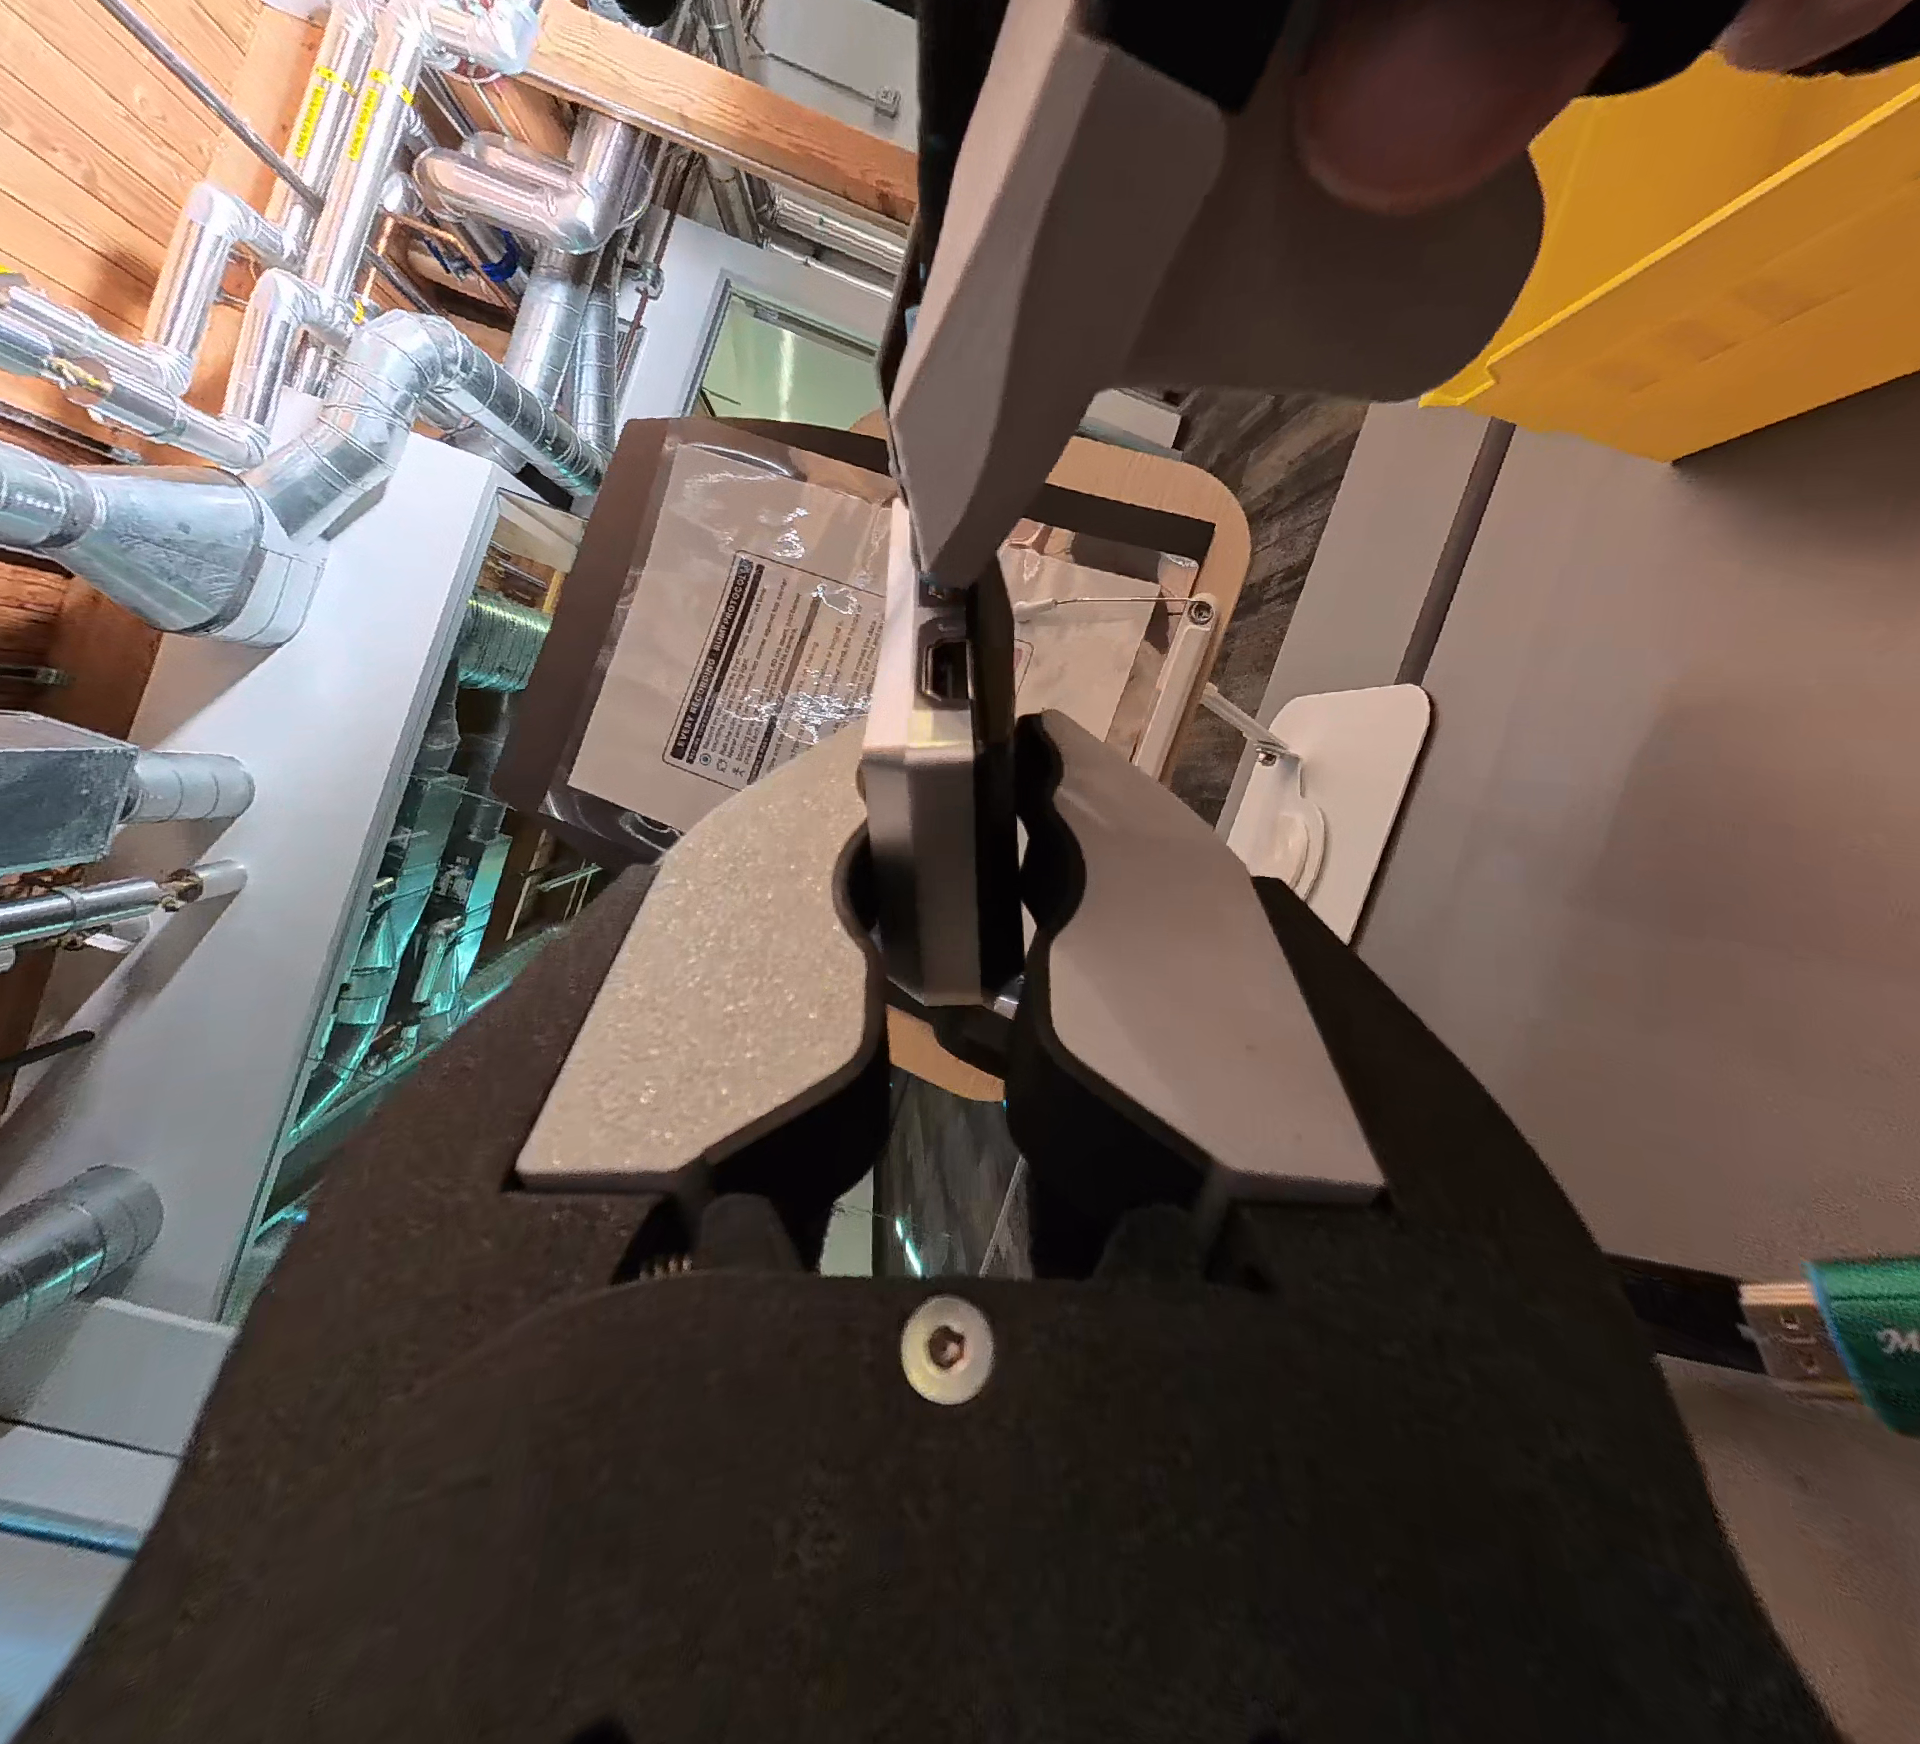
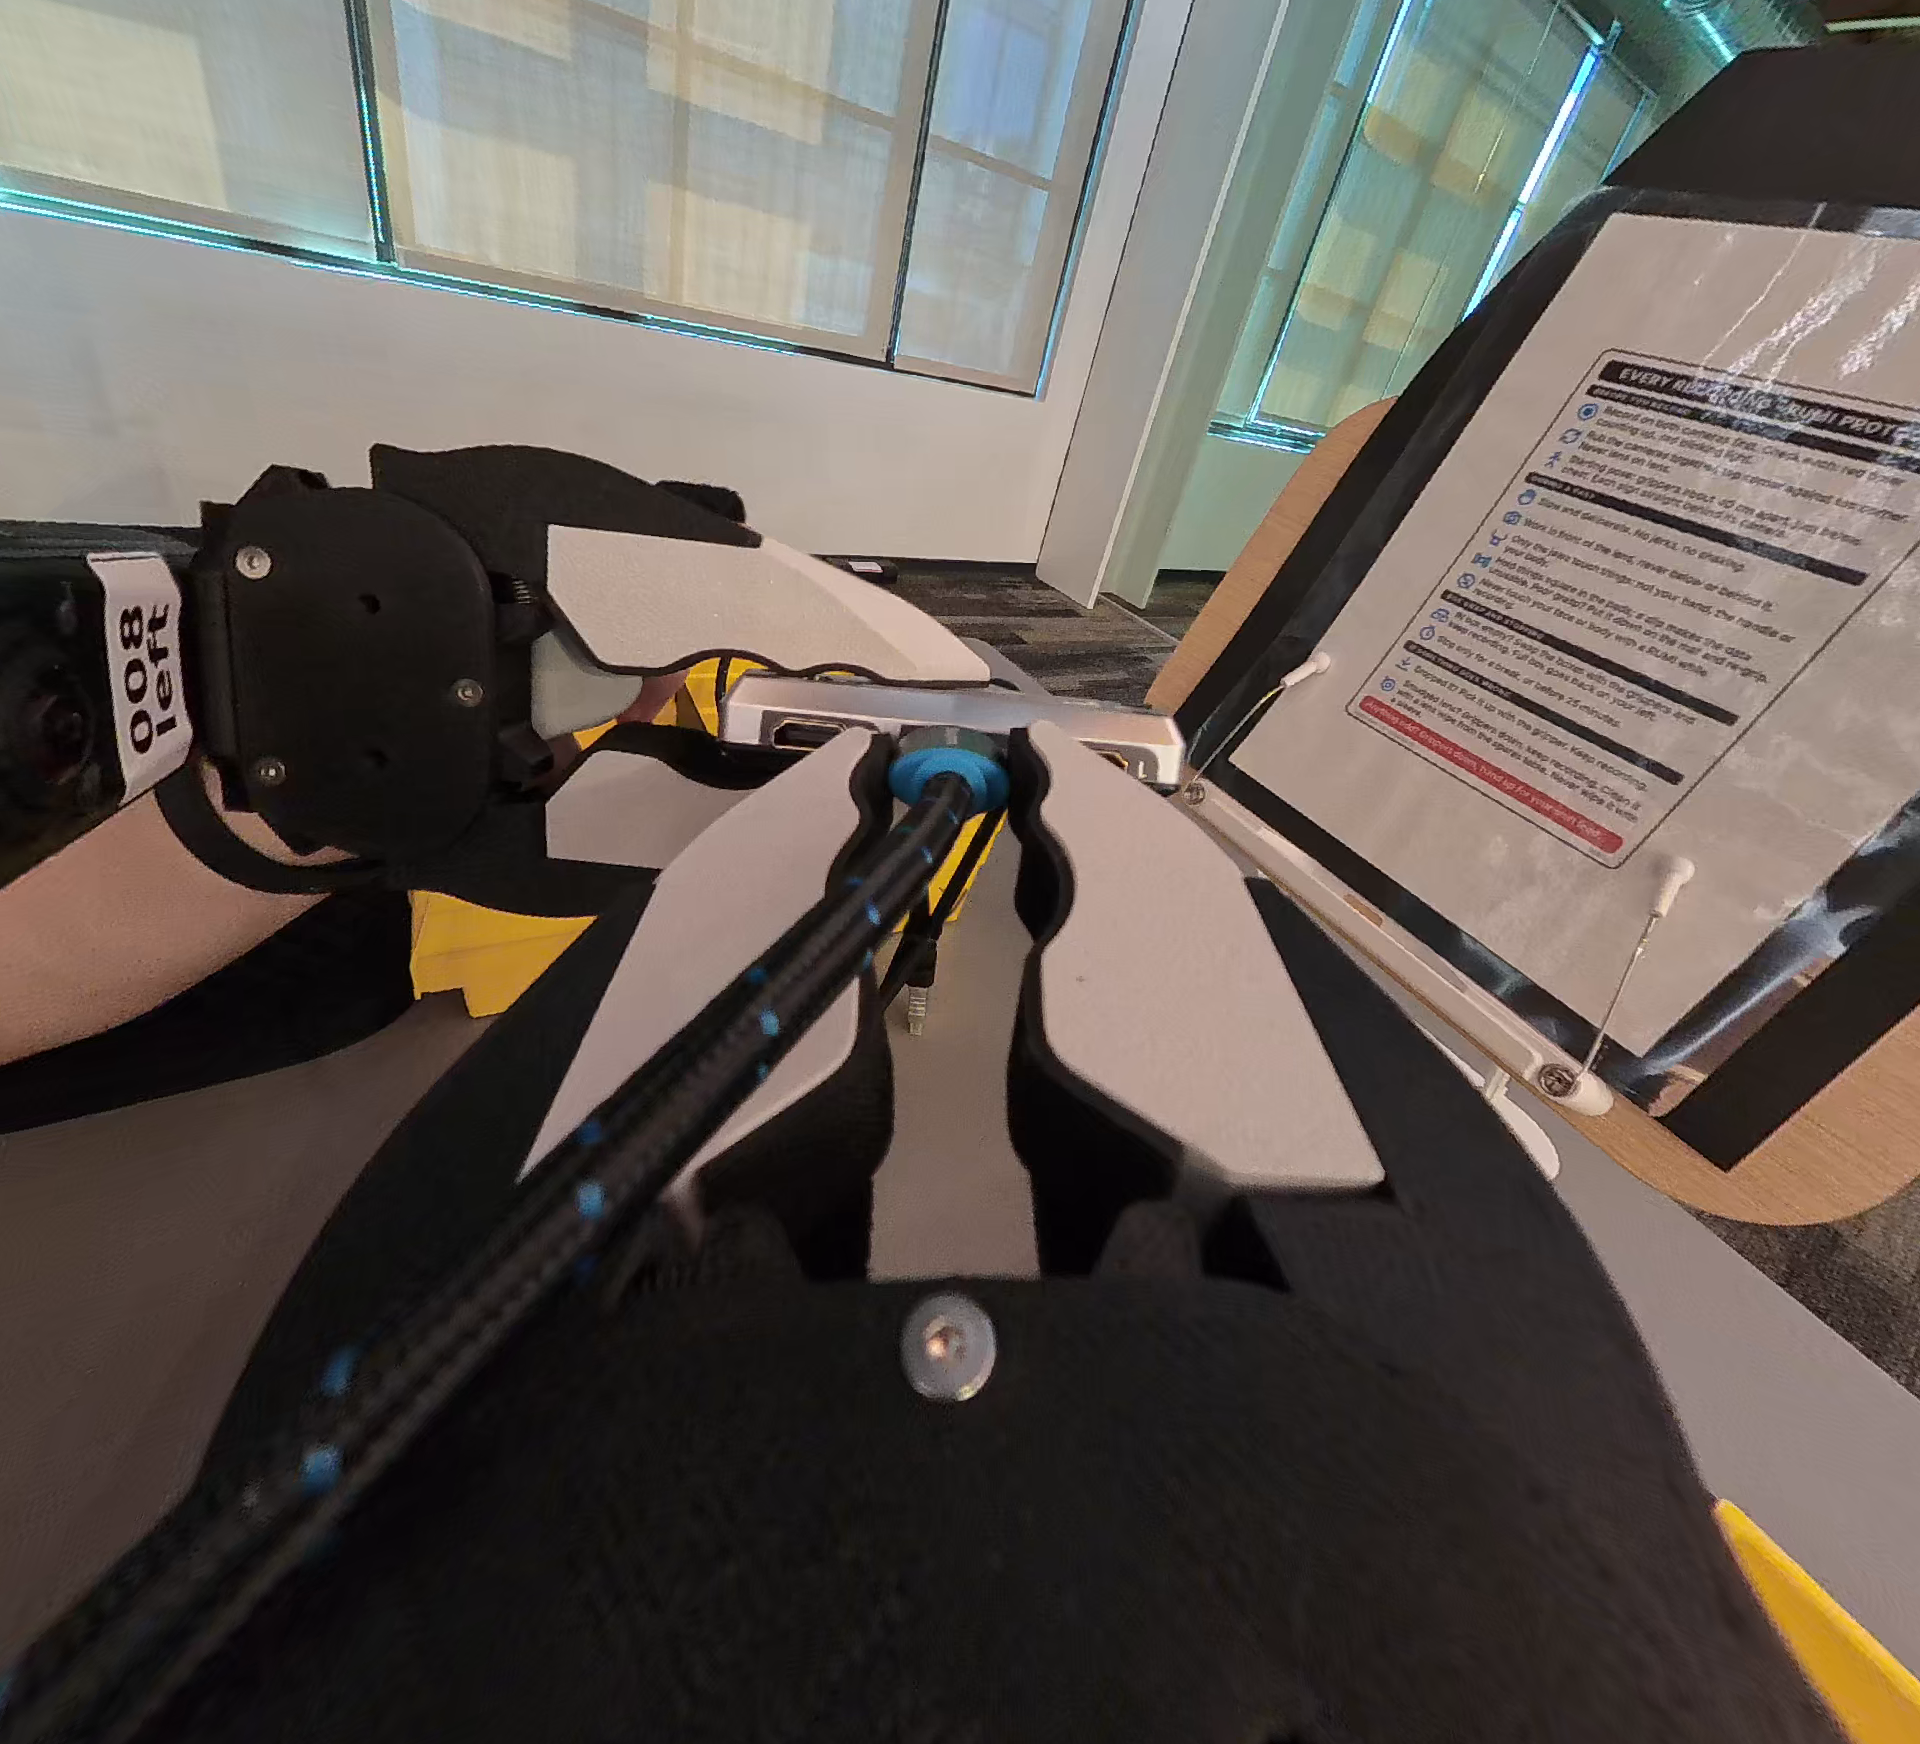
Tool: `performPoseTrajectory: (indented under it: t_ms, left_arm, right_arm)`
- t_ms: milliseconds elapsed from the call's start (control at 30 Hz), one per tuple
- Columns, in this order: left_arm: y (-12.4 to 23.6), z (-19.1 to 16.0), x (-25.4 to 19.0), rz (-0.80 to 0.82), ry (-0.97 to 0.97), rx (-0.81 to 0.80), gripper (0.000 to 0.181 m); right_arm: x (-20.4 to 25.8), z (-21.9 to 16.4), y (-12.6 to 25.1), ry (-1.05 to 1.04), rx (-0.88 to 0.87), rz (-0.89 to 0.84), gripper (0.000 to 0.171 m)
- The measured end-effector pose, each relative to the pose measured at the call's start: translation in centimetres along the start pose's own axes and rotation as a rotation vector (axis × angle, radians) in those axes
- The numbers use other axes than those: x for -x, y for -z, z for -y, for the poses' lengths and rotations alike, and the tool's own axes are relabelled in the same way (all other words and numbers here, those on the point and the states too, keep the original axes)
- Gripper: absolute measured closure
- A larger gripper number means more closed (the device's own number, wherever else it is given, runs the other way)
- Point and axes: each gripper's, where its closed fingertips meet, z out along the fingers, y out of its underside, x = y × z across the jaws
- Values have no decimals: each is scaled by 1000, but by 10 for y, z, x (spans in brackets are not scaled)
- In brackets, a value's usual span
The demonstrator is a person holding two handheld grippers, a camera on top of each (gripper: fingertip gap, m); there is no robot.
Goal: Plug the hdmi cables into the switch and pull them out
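both jaws closed: left gripper [image 1: 951,873] clamps switch [image 1: 925,821], right gripper [image 2: 940,785] pinches cable plug [image 2: 940,775] (at its port).

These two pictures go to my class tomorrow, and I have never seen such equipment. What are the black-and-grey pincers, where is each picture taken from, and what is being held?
The pincers are hand-held two-finger grippers, one in each of a person's hands, each carrying a camera that looks along its fingers. The left wrist view shows the left gripper clamped on a small silver switch. The right wrist view shows the right gripper closed on the blue-collared plug of a braided black cable, at the switch's ports. A green-ended cable, a yellow bin and a stand-mounted instruction sheet rest on the grey table.
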Motion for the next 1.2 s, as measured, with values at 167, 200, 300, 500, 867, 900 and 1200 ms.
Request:
performPoseTrajectory:
  t_ms: [167,200,300,500,867,900,1200]
  left_arm:
    - [2,3,4,10,11,10,159]
    - [2,3,5,11,8,12,159]
    - [2,0,5,6,13,35,159]
    - [0,-3,4,-3,21,41,159]
    - [3,10,2,11,135,-83,159]
    - [4,14,1,-10,165,-100,159]
    - [8,17,-3,-412,910,-147,104]
  right_arm:
    - [2,6,3,13,-2,-24,149]
    - [2,6,3,17,-5,-31,149]
    - [2,6,2,20,-8,-52,149]
    - [3,5,1,89,13,-132,149]
    - [7,9,4,103,-23,-104,149]
    - [6,8,4,122,-20,-115,149]
    - [-19,5,12,218,-59,-245,149]
